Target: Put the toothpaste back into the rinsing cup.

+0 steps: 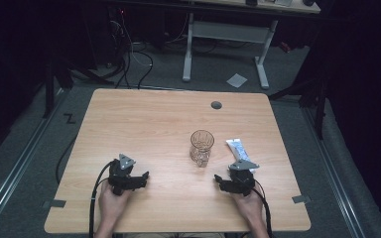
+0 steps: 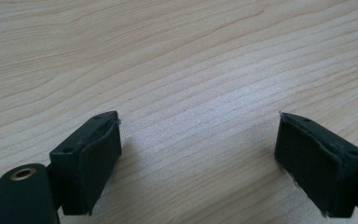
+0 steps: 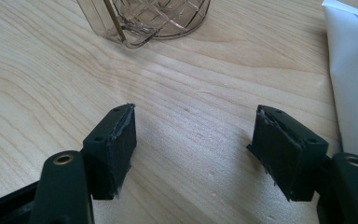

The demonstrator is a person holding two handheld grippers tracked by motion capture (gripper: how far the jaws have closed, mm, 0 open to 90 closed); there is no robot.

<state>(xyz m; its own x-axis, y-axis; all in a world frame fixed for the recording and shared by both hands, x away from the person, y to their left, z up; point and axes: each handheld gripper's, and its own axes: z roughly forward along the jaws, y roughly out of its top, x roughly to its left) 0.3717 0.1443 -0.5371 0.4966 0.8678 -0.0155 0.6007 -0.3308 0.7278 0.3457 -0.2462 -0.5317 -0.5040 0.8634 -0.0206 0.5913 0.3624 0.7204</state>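
Observation:
A clear patterned glass cup [image 1: 201, 147] stands upright near the middle of the wooden table [image 1: 144, 114]. A white and blue tube [image 1: 240, 149] lies just right of it. My left gripper [image 1: 140, 180] rests low over the table at the front left, open with bare wood between its jaws [image 2: 198, 154]. My right gripper [image 1: 222, 181] sits at the front right, below the tube, open and empty [image 3: 193, 149]. In the right gripper view the glass cup's base [image 3: 154, 21] is straight ahead and the tube [image 3: 354, 84] runs along the right edge.
A grey round cable port [image 1: 216, 105] sits near the table's far edge. Beyond the table stands a white desk frame [image 1: 225, 37], with cables on the floor [image 1: 134, 54]. Bits of grey tape [image 1: 301, 199] mark the table's front corners.

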